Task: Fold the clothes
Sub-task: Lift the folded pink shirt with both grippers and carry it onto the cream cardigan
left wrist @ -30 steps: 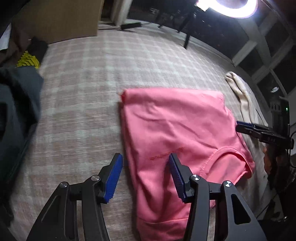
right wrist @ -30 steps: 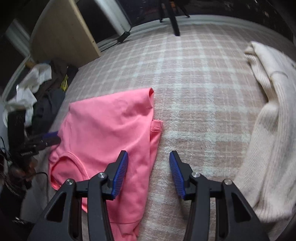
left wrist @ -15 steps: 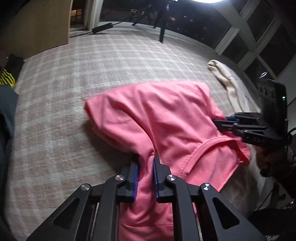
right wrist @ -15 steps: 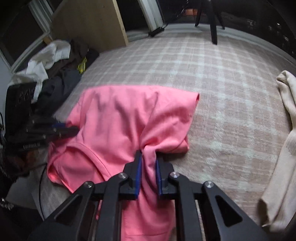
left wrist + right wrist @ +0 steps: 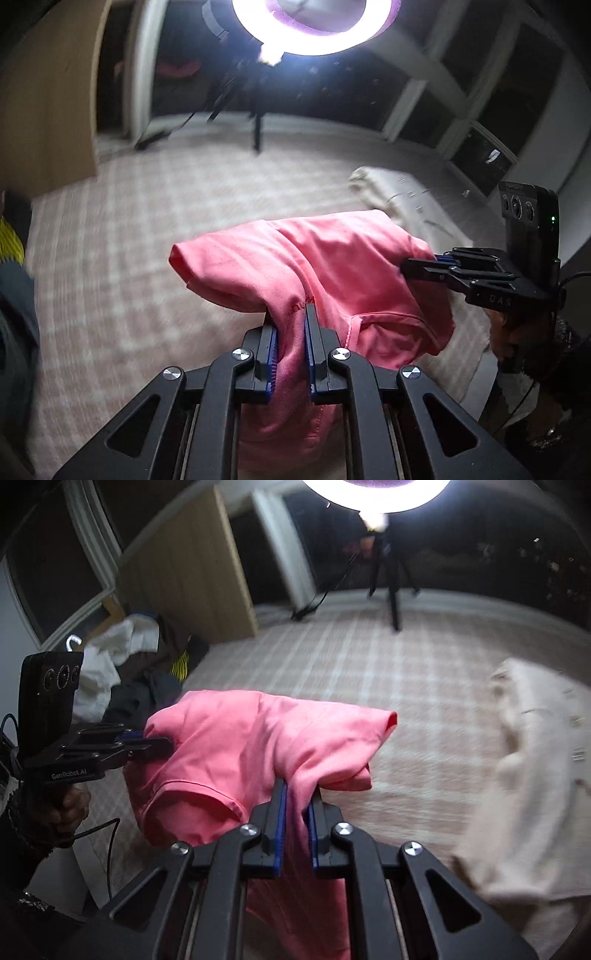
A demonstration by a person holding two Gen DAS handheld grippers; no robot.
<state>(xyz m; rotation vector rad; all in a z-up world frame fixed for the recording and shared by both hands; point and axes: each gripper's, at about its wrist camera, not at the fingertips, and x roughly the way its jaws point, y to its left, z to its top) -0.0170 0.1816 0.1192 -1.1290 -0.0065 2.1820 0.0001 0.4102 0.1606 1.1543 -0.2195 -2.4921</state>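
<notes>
A pink garment [image 5: 332,266] hangs lifted off the checked rug, stretched between both grippers. My left gripper [image 5: 290,321] is shut on a bunch of its cloth near some red lettering. In the right wrist view the same pink garment [image 5: 240,738] drapes over my right gripper [image 5: 297,794], which is shut on its fabric. Each gripper shows in the other's view: the right gripper [image 5: 417,264] at the garment's right edge, the left gripper [image 5: 155,744] at its left edge. The lower part of the garment hangs down behind the fingers, hidden.
A cream knitted garment [image 5: 535,775] lies on the checked rug [image 5: 369,657] to the right. A pile of dark, white and yellow clothes [image 5: 140,664] sits at the left by a wooden panel [image 5: 192,579]. A ring light on a tripod [image 5: 391,572] stands at the back.
Both grippers, open over the flat garment a second ago, shut on it and have since raised it off the rug. The views now tilt upward toward the ring light.
</notes>
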